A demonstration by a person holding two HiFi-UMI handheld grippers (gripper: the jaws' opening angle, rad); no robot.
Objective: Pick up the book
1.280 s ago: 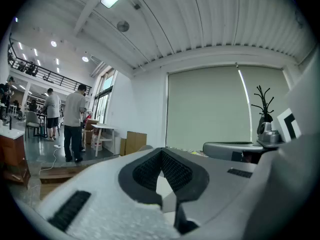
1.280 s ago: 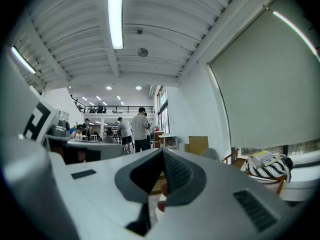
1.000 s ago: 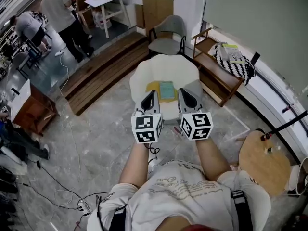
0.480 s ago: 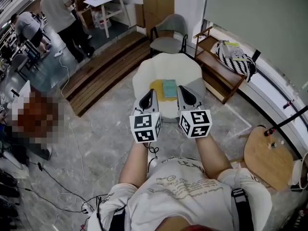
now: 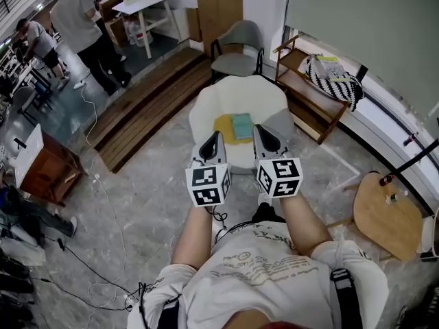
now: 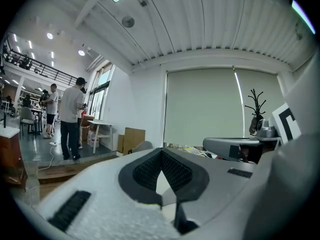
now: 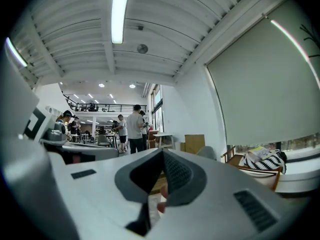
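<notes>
A teal book (image 5: 241, 125) lies flat on a yellow pad (image 5: 222, 129) on a low round white table (image 5: 236, 94) ahead of me. Both grippers are held side by side at chest height and point level toward it, short of the table's near edge. The left gripper (image 5: 213, 136) has its jaws together with nothing in them, and its tips (image 6: 161, 151) meet in the left gripper view. The right gripper (image 5: 260, 130) is also shut and empty (image 7: 163, 153). The book does not show in either gripper view.
A grey chair (image 5: 236, 46) stands behind the white table. A wooden rack (image 5: 309, 105) with a striped bag (image 5: 335, 81) is at the right, a round wooden stool (image 5: 387, 214) at the near right. Wooden steps (image 5: 147, 105), a brown cabinet (image 5: 44, 166), floor cables (image 5: 103, 266) and standing people (image 5: 79, 26) are at the left.
I have stepped slightly forward, so the room has slid a little in the head view. Both grippers stay side by side and shut, a bit nearer the white table.
</notes>
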